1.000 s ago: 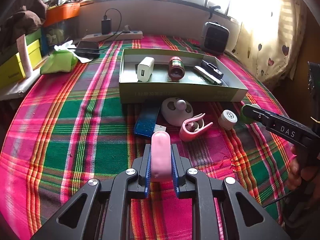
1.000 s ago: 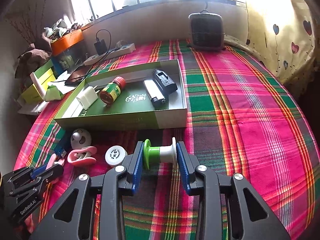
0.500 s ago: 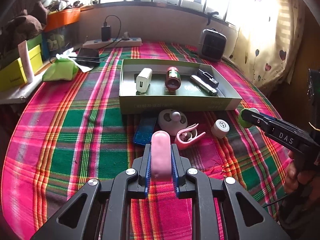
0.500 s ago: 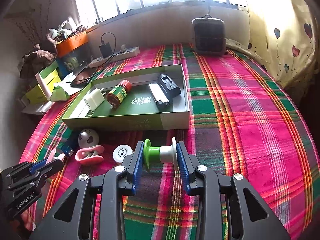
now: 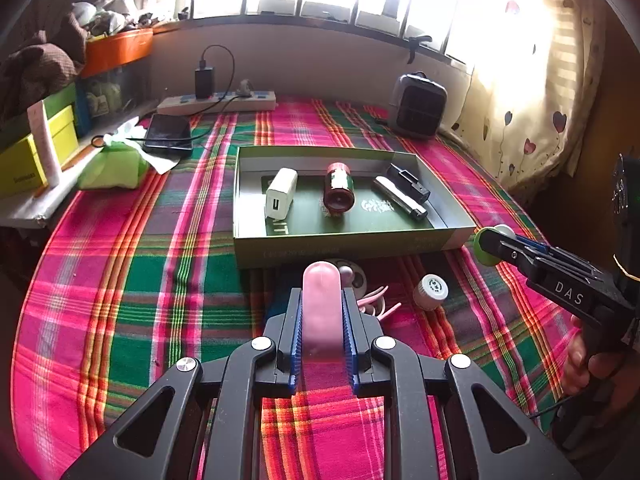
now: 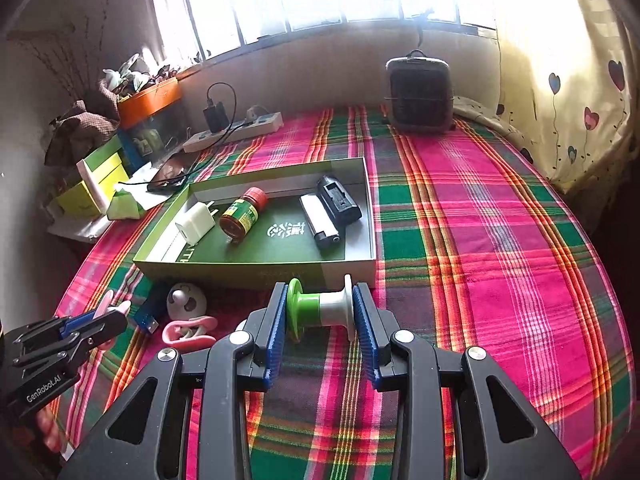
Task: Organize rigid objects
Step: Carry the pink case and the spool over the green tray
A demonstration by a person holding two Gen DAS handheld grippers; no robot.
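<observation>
Left gripper [image 5: 321, 320]: angled downward, blue-padded jaws clamped on a pink rounded object [image 5: 321, 304]. Right gripper [image 6: 320, 314]: angled downward, jaws gripping a green-and-white spool [image 6: 320, 306] end to end. Right hand [image 5: 588, 360]: fingers wrapped round its gripper's handle.

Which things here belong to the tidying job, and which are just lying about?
Job: green box; white charger, red-capped bottle inside; pink capsule in left gripper; green-white spool in right gripper; pink clip, round white fan, blue USB stick on the cloth.

Lying about: power strip, heater, phone, yellow boxes.
</observation>
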